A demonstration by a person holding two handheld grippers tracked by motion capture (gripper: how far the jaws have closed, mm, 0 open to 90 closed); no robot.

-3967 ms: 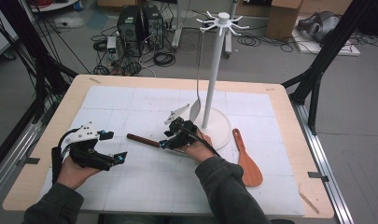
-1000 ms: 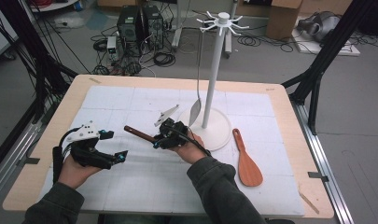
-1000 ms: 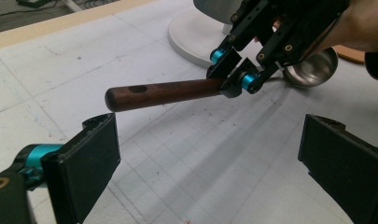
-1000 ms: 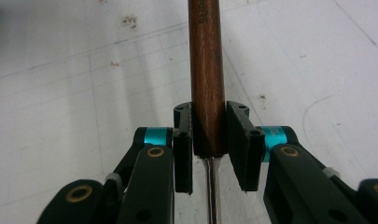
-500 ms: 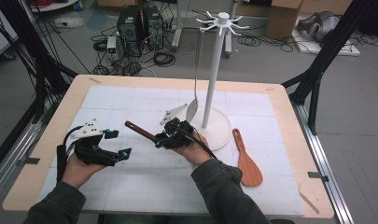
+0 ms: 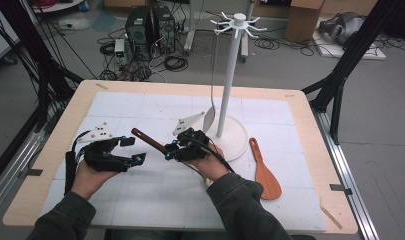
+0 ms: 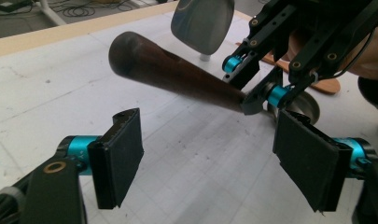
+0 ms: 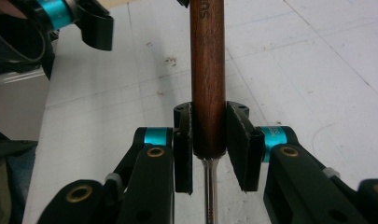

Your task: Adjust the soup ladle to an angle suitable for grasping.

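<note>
Pinching the wooden handle (image 8: 207,70), the right tongs (image 6: 176,149) angle leftward toward the spread, just-narrowing, empty left tongs (image 6: 132,150).

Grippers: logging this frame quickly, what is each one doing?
Left gripper: open, jaws just been closing, nothing between them.
Right gripper: shut on the wooden handle of a utensil.

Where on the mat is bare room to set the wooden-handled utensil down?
Free: the mat's far left patch, beyond the left gripper; also the near strip before the forearms. Crowded: the right side, around the stand base, hanging spoon, wooden spatula and right gripper.
</note>
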